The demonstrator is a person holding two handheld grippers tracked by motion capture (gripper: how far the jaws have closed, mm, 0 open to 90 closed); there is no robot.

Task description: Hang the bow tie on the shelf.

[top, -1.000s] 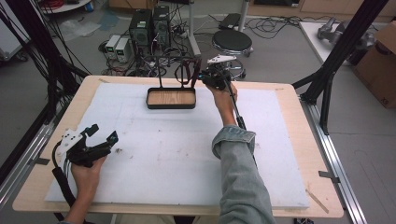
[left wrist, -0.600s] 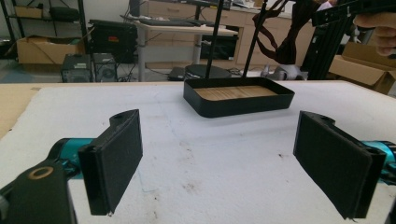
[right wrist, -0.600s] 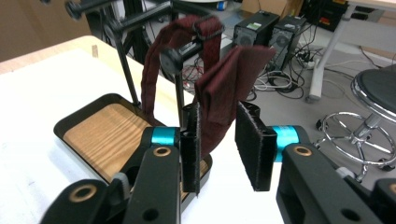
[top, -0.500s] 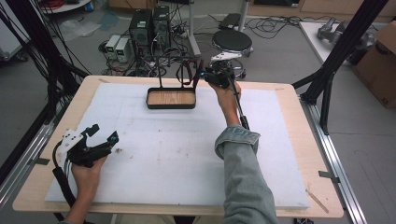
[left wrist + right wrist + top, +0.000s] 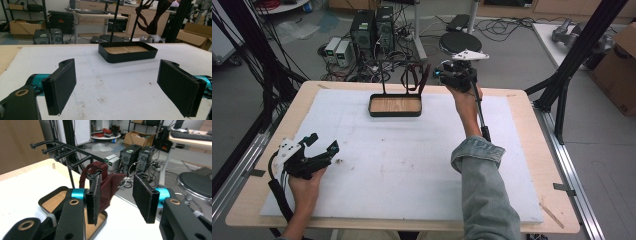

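The right gripper (image 5: 120, 200) stands wide, empty, the dark red cloth (image 5: 110, 185) hanging just beyond its fingers over the black tray (image 5: 395, 105); the left gripper (image 5: 125, 87) gapes wide, empty, the tray well ahead.

black tray (image 5: 395, 113), maroon strap (image 5: 105, 183), white mat (image 5: 402, 160)

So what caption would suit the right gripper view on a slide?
Open hand-held gripper beside a dark red strap hanging from a rack over a tray.
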